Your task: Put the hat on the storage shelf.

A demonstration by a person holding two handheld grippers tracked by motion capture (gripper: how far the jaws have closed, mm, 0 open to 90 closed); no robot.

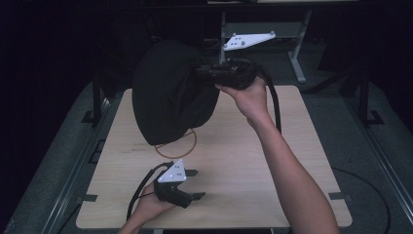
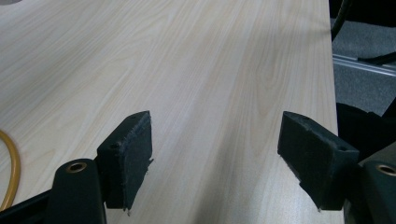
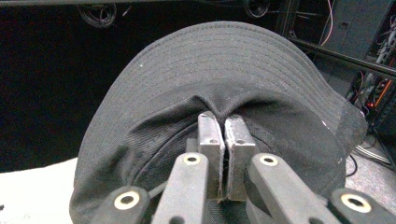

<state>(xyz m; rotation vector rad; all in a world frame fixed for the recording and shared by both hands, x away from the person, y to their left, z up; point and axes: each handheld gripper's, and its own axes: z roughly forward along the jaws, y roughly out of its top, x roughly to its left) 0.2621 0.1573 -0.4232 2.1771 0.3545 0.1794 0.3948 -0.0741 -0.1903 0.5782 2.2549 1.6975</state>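
Hat point(image 1: 170, 92): black, held up over the bench point(image 1: 292, 161), upper middle of the high view; its crown faces away, unseen.
Ring point(image 1: 187, 148): yellow, half hidden under the hat.
Right tool point(image 1: 214, 73): jaws pinched tight on the hat's fabric; arm stretched forward, wrist raised.
Left tool point(image 1: 195, 184): jaws wide apart, nothing between them; hand low at the bench's near edge, lower left.
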